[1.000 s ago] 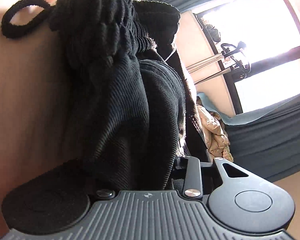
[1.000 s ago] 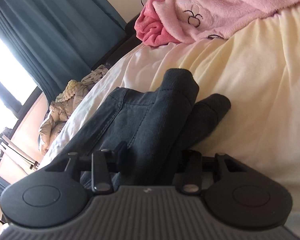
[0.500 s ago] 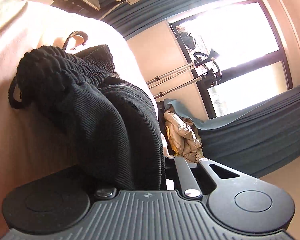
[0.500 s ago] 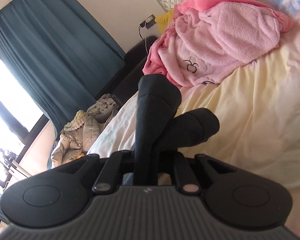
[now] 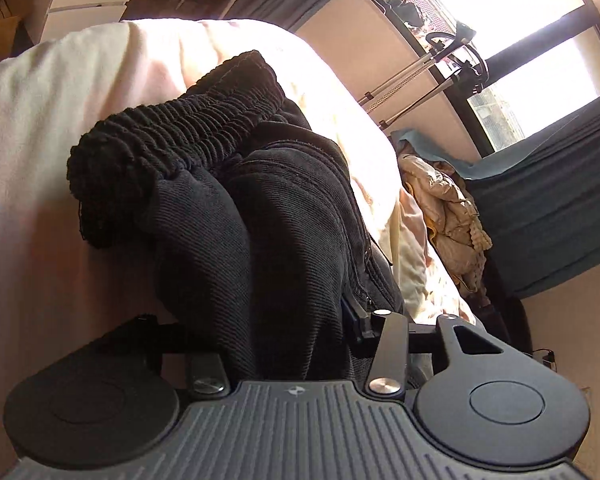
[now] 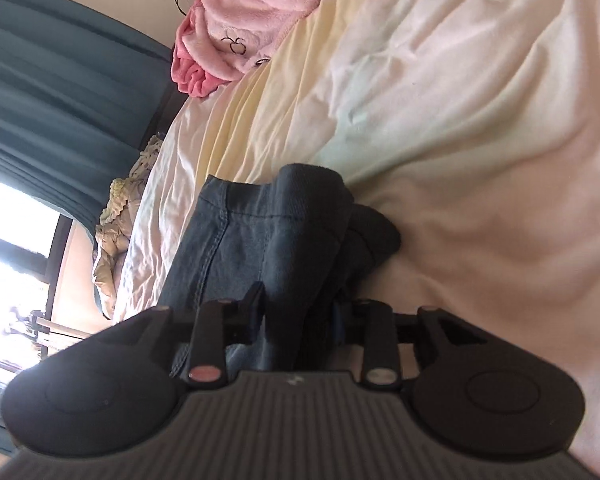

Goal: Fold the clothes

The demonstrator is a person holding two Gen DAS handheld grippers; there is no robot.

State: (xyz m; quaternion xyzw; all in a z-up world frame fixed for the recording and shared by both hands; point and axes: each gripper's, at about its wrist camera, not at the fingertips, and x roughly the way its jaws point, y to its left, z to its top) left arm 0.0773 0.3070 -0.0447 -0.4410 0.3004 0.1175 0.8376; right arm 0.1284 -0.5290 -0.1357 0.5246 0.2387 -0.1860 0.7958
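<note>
Dark denim trousers (image 5: 284, 216) with a black elastic waistband (image 5: 180, 128) lie on the cream bed sheet (image 5: 60, 92). My left gripper (image 5: 288, 320) is shut on a bunched fold of them near the waistband. In the right wrist view the trousers (image 6: 260, 240) show as blue-grey denim with a seam, and my right gripper (image 6: 296, 312) is shut on another fold of them, low over the sheet (image 6: 480, 120). The fingertips of both grippers are hidden by cloth.
A pink fleece garment (image 6: 252, 16) lies at the far end of the bed. A beige padded jacket (image 5: 444, 208) lies heaped beside the bed near teal curtains (image 6: 60, 92) and a bright window (image 5: 520, 12). A metal stand (image 5: 420, 76) is by the window.
Both grippers have carried the trousers and come down toward the bed. The right gripper's fold, held upright half a second ago, now lies low on the sheet. The left view has tilted.
</note>
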